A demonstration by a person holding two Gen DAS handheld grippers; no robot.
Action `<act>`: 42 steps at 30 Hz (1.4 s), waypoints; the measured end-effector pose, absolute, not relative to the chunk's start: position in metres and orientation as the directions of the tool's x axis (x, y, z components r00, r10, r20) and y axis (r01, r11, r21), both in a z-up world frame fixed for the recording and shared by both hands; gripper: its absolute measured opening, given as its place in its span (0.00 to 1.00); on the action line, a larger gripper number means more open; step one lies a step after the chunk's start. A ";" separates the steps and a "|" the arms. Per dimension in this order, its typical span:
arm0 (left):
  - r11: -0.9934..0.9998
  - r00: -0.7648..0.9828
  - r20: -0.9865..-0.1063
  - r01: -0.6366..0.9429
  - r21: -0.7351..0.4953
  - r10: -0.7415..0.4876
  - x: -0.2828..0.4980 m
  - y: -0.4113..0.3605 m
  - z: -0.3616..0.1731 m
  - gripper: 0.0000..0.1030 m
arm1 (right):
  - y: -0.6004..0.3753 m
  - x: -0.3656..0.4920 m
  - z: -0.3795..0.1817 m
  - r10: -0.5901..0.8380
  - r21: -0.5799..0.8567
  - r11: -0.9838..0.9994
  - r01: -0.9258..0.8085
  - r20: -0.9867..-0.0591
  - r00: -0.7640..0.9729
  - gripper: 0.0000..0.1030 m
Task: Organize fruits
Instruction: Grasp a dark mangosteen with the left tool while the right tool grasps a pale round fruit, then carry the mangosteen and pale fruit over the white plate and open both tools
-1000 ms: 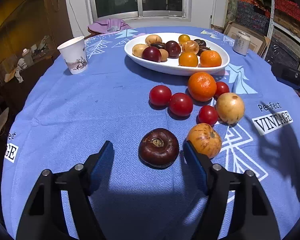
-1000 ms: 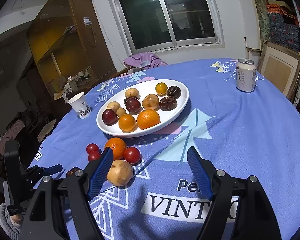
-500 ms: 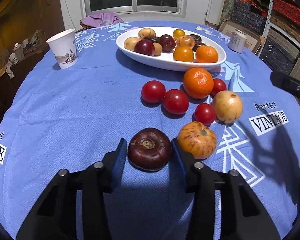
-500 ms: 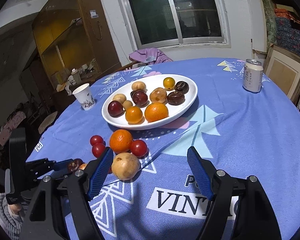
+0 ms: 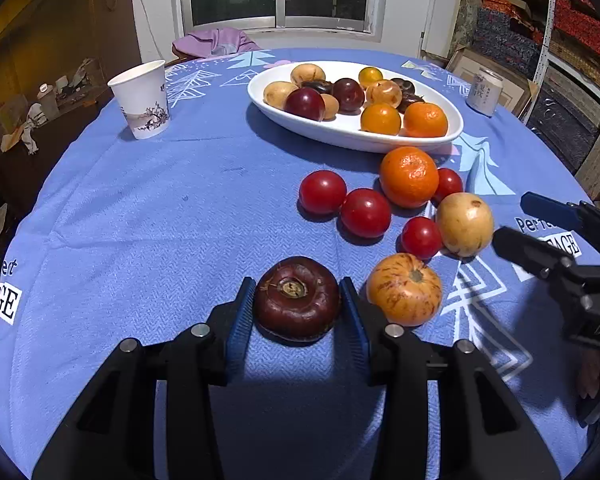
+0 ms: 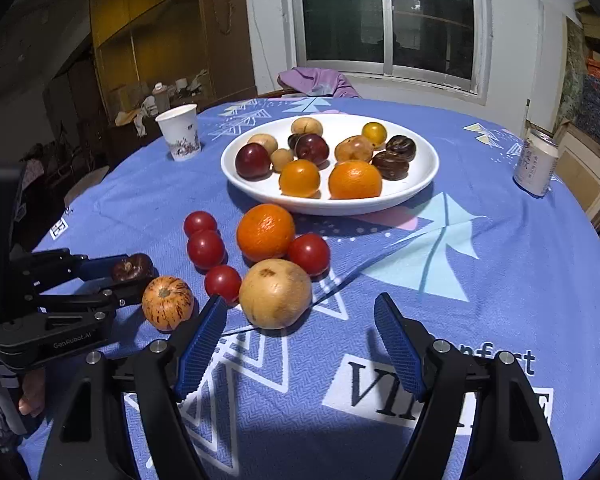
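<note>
- Fruit lies in two lots on our blue tablecloth (image 5: pixel 140 240): a heap in the white oval dish (image 5: pixel 356 136) at upper centre of the left wrist view, and a loose cluster on the cloth just below the dish.
- Our left gripper (image 5: pixel 298 308) sits at lower centre of the left wrist view, its blue pads pressed against both sides of a dark brown fruit (image 5: pixel 296 298) that rests on the cloth.
- Just right of that fruit we see an orange speckled fruit (image 5: pixel 404 288), close to the pad on that side.
- Above it lie four red tomatoes; the leftmost tomato (image 5: pixel 322 192) sits lower left of a big orange (image 5: pixel 409 176).
- A pale yellow fruit (image 6: pixel 275 293) sits at the centre of the right wrist view, touching a tomato on its left.
- Our right gripper (image 6: pixel 300 344) hangs at lower centre of that view with its jaws wide apart and nothing between them; the pale yellow fruit lies just above its left pad.
- We see a paper cup (image 5: pixel 140 98) at upper left and a drink can (image 5: pixel 485 92) at upper right of the left wrist view, both standing upright on the cloth.
</note>
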State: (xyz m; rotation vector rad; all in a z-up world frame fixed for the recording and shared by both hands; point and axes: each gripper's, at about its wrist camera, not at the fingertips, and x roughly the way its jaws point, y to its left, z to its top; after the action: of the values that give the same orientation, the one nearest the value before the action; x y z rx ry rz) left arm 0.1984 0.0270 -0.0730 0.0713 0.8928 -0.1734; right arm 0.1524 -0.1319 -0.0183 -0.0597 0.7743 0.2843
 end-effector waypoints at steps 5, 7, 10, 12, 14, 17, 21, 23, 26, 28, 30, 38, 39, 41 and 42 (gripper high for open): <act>0.982 0.616 -0.779 0.187 -0.003 -0.119 0.197 0.026 -0.072 0.41 | -0.124 0.157 -0.022 0.229 0.039 0.957 -0.286 -0.708 0.668 0.75; 0.983 0.616 -0.779 0.184 -0.003 -0.117 0.197 0.026 -0.073 0.41 | -0.123 0.160 -0.023 0.230 0.044 0.958 -0.285 -0.712 0.663 0.75; 0.983 0.612 -0.783 0.182 -0.002 -0.115 0.198 0.026 -0.073 0.41 | -0.119 0.163 -0.024 0.228 0.039 0.956 -0.290 -0.719 0.657 0.75; 0.983 0.613 -0.782 0.182 0.002 -0.112 0.198 0.025 -0.074 0.41 | -0.116 0.166 -0.025 0.229 0.036 0.955 -0.296 -0.723 0.652 0.74; 0.983 0.614 -0.782 0.182 0.004 -0.110 0.197 0.025 -0.074 0.41 | -0.114 0.168 -0.026 0.232 0.037 0.953 -0.301 -0.727 0.646 0.68; 0.984 0.610 -0.785 0.178 0.004 -0.107 0.198 0.026 -0.075 0.41 | -0.112 0.173 -0.029 0.238 0.047 0.951 -0.305 -0.743 0.626 0.57; 0.984 0.608 -0.787 0.180 0.006 -0.107 0.198 0.025 -0.075 0.41 | -0.112 0.176 -0.032 0.247 0.066 0.950 -0.305 -0.755 0.607 0.47; 0.983 0.606 -0.789 0.182 0.008 -0.105 0.198 0.025 -0.076 0.41 | -0.111 0.175 -0.032 0.246 0.060 0.949 -0.309 -0.752 0.611 0.45; 0.983 0.604 -0.790 0.181 0.004 -0.108 0.199 0.025 -0.076 0.41 | -0.110 0.175 -0.032 0.245 0.058 0.949 -0.309 -0.752 0.612 0.45; 0.983 0.603 -0.790 0.181 0.000 -0.111 0.198 0.026 -0.076 0.41 | -0.111 0.174 -0.031 0.249 0.064 0.950 -0.306 -0.748 0.615 0.45; 0.984 0.602 -0.790 0.180 -0.008 -0.116 0.198 0.027 -0.076 0.41 | -0.113 0.172 -0.029 0.253 0.069 0.950 -0.305 -0.742 0.620 0.45; 0.988 0.654 -0.746 0.154 -0.031 -0.126 0.195 0.033 -0.061 0.41 | -0.133 0.160 -0.011 0.279 0.116 0.954 -0.278 -0.688 0.669 0.45; 0.987 0.659 -0.741 0.157 -0.033 -0.129 0.197 0.032 -0.056 0.41 | -0.138 0.159 -0.006 0.285 0.131 0.954 -0.270 -0.674 0.681 0.45; 0.985 0.662 -0.738 0.170 -0.021 -0.130 0.204 0.029 -0.047 0.41 | -0.148 0.160 0.006 0.291 0.150 0.955 -0.257 -0.647 0.705 0.45; 0.985 0.669 -0.733 0.173 -0.005 -0.121 0.210 0.025 -0.040 0.41 | -0.154 0.161 0.013 0.292 0.156 0.955 -0.251 -0.631 0.719 0.45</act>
State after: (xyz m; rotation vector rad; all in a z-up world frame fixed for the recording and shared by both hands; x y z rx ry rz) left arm 0.2099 0.0254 -0.0398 0.0665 0.8214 -0.1656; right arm 0.1611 -0.1538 0.0132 0.0604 0.7082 0.3004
